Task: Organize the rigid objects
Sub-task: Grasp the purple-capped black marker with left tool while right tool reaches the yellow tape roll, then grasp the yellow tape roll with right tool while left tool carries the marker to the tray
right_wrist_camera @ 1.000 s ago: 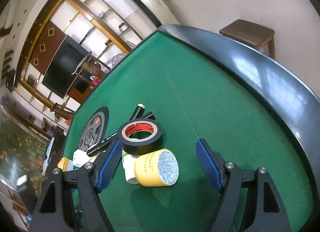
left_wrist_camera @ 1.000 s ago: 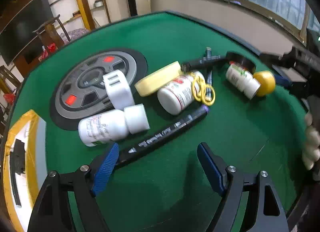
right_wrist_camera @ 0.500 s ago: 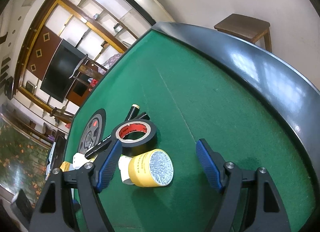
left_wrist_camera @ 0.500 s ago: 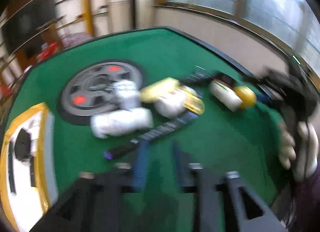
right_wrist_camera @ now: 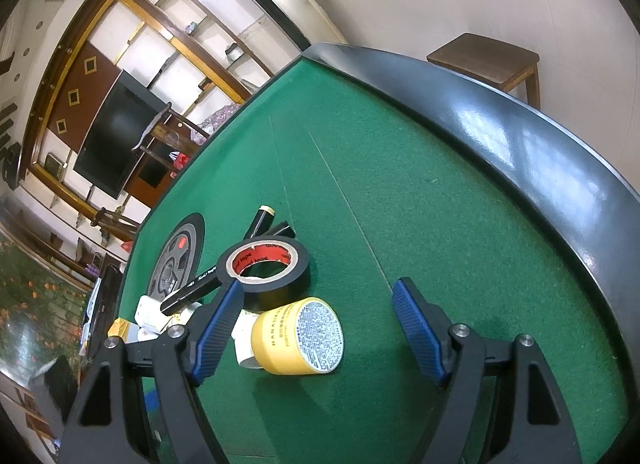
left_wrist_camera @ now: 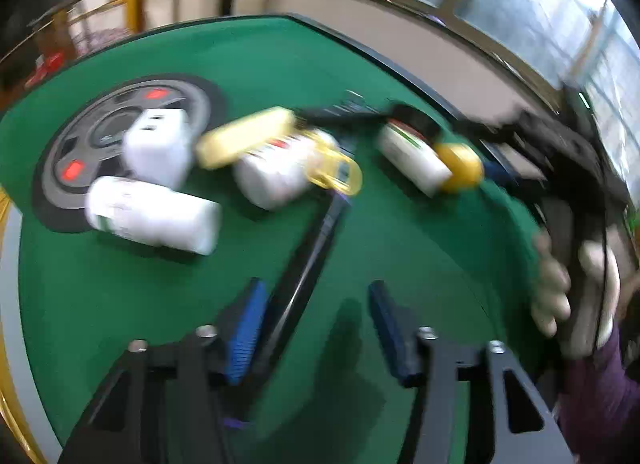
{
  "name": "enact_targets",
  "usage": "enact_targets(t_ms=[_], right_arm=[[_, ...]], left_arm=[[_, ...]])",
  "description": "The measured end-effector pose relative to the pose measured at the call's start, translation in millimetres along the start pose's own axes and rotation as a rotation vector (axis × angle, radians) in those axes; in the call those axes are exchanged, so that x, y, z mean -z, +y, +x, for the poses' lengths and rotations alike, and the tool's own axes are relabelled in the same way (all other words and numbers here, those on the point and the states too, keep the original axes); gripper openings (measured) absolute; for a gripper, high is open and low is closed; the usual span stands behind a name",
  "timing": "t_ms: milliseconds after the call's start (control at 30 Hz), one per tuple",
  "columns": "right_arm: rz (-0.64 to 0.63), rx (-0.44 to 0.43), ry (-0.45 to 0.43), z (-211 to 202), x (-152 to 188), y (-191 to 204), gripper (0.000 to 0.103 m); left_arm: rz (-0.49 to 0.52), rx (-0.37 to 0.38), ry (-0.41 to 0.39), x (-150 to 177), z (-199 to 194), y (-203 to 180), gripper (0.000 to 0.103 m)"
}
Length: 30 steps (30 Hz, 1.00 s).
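Note:
In the blurred left wrist view my left gripper (left_wrist_camera: 316, 292) is closing around a black marker (left_wrist_camera: 316, 240) that lies on the green felt. The marker rests against the left pad, with a gap to the right one. Beyond it lie two white bottles (left_wrist_camera: 152, 216) (left_wrist_camera: 280, 176), a white adapter (left_wrist_camera: 158, 148), a flat yellow roll (left_wrist_camera: 244, 136), yellow-handled scissors (left_wrist_camera: 336, 172) and a white bottle with a yellow cap (left_wrist_camera: 416, 160). My right gripper (right_wrist_camera: 318, 286) stands open over the felt, the yellow cap (right_wrist_camera: 298, 338) just inside its left finger and a black tape roll (right_wrist_camera: 266, 268) behind it.
A round wheel-print mat (left_wrist_camera: 92, 132) lies at the back left under the adapter. A person's hand (left_wrist_camera: 556, 288) holds the right gripper at the right edge of the left wrist view. The table's black rim (right_wrist_camera: 520, 136) curves along the right. A wooden stool (right_wrist_camera: 488, 56) stands beyond it.
My left gripper's jaws have narrowed and swung, so the black marker now runs lengthwise between them. The right gripper has stayed still and open.

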State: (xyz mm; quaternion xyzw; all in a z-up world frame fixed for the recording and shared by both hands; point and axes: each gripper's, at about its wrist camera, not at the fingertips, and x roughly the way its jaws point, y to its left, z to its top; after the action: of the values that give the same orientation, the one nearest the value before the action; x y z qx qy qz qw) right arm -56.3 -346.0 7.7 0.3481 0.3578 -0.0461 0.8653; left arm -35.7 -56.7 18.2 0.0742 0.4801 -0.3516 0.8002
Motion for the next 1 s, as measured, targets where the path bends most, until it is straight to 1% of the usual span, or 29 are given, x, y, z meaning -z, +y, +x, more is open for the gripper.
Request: enact_targets(t_ms=[33,67,133,200,233,267,333,367,400,433,467,600,733,833,933,1000], right_arm=[[-0.001,0.0,0.0,0,0,0,0.078],[-0.003,0.0,0.0,0,0,0,0.079],[-0.008,0.003,-0.001,-1,1,1,0.079],[-0.011,0.006,-0.001,-2,2,2,0.079],[-0.01,0.005,-0.001,-2,2,2,0.079],[-0.009,0.004,-0.001,-2,2,2,0.079],[-0.008,0.003,-0.001,-2,1,2,0.079],[-0.007,0.003,-0.001,-2,1,2,0.079],[-0.007,0.002,-0.002,-2,1,2,0.079],[-0.008,0.002,-0.002,-2,1,2,0.079],[-0.009,0.002,-0.002,-2,1,2,0.079],[-0.015,0.007,-0.003,-3,1,3,0.079],[-0.009,-0.001,-0.004,-3,0,3,0.079],[0.008,-0.02,-0.005,-4,-1,2,0.079],[0.032,-0.035,-0.01,-7,-3,-1,0.079],[-0.001,-0.04,-0.012,-12,-3,5,0.079]], left_arm=[[0.009,0.011,0.015,2,-1,-7,0.042],[0.002,0.016,0.022,3,-2,-10,0.042],[-0.009,-0.001,0.02,1,0,-12,0.042],[-0.002,-0.042,0.005,-5,4,-17,0.042],[0.01,-0.078,-0.004,-9,9,-22,0.043],[0.03,-0.108,-0.012,-11,10,-27,0.049],[0.084,-0.176,-0.028,-10,16,-41,0.056],[0.107,-0.206,-0.046,-9,14,-46,0.052],[0.108,-0.195,-0.043,-7,13,-49,0.042],[0.083,-0.167,-0.035,-5,11,-49,0.016],[0.071,-0.171,-0.026,-5,10,-50,0.014],[-0.001,-0.105,-0.053,0,-14,-34,0.014],[-0.066,-0.049,-0.138,-2,-52,-20,0.014],[-0.143,-0.008,-0.199,2,-79,-11,0.014],[-0.226,0.059,-0.24,6,-97,0,0.014],[-0.23,0.055,-0.257,8,-104,3,0.014]])
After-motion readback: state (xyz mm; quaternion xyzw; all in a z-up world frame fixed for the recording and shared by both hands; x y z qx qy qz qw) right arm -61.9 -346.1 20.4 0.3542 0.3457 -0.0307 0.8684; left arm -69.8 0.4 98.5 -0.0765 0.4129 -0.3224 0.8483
